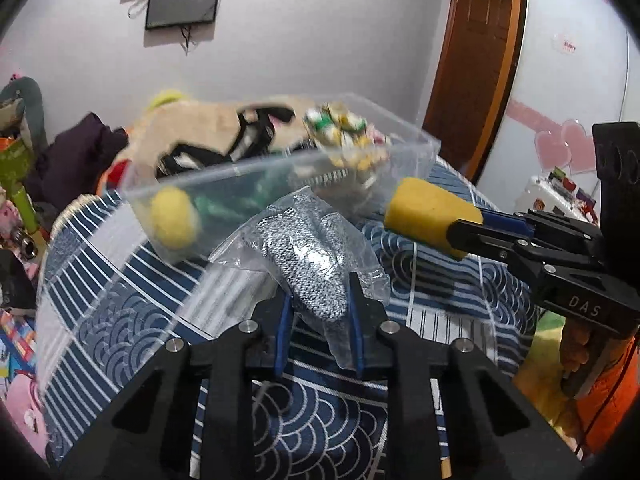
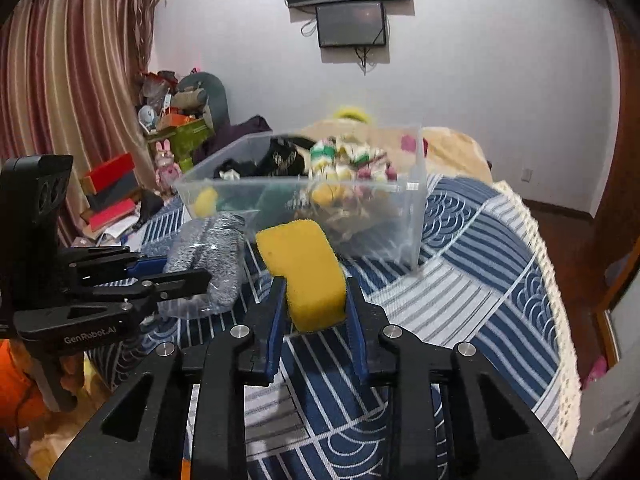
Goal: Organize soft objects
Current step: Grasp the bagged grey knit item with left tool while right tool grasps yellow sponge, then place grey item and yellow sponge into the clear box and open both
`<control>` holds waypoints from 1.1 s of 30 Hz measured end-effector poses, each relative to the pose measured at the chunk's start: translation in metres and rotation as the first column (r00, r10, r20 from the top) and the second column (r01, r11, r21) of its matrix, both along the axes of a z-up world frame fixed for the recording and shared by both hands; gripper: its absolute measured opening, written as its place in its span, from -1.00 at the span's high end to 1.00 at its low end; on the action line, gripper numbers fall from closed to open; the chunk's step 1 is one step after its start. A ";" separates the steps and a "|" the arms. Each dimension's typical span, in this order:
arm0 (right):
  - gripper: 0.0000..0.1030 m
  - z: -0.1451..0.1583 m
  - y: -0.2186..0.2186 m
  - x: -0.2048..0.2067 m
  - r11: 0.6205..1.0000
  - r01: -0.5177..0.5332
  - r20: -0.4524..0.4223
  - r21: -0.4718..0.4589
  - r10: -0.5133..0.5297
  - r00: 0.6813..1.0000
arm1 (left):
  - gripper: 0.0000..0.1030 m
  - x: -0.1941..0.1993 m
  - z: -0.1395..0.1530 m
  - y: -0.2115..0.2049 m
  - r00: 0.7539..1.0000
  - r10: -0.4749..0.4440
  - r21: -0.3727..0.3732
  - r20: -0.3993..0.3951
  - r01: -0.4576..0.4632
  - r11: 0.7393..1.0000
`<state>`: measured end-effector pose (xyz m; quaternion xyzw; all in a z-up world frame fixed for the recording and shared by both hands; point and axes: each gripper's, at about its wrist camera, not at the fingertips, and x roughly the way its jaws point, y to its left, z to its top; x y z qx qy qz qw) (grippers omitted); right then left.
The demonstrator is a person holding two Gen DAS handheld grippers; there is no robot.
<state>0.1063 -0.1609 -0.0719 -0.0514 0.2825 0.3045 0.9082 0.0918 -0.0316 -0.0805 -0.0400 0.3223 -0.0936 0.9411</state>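
Note:
My left gripper (image 1: 318, 312) is shut on a clear plastic bag of grey speckled fabric (image 1: 308, 252), held above the blue patterned cloth (image 1: 120, 320); the bag also shows in the right wrist view (image 2: 208, 256). My right gripper (image 2: 316, 312) is shut on a yellow sponge (image 2: 304, 272), which also shows in the left wrist view (image 1: 428, 216). Ahead of both stands a clear plastic bin (image 1: 416, 148) (image 2: 416, 200) holding a yellow ball (image 1: 174, 218), green fabric and a multicoloured bundle (image 1: 344, 132).
The cloth-covered surface has a fringed edge at the right (image 2: 560, 320). A beige blanket (image 2: 452, 148) lies behind the bin. Cluttered toys and boxes (image 2: 112, 192) stand at the left by a curtain. A brown door (image 1: 476, 48) is at the back right.

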 end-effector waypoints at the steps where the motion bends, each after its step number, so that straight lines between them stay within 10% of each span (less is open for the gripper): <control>1: 0.50 0.004 0.001 0.000 1.000 -0.001 0.009 0.006 0.001 1.000 | 0.53 -0.001 0.004 0.002 1.000 0.007 0.003 0.011 -0.007 1.000; 17: 0.50 0.067 0.031 0.022 0.998 -0.002 0.171 0.068 -0.010 0.985 | 0.53 0.023 0.074 0.031 0.972 0.114 0.052 0.204 -0.127 0.991; 33: 0.50 0.027 0.072 0.064 0.999 -0.008 0.076 -0.043 0.011 0.997 | 0.52 0.083 0.031 0.042 0.991 0.123 0.068 0.061 -0.127 0.990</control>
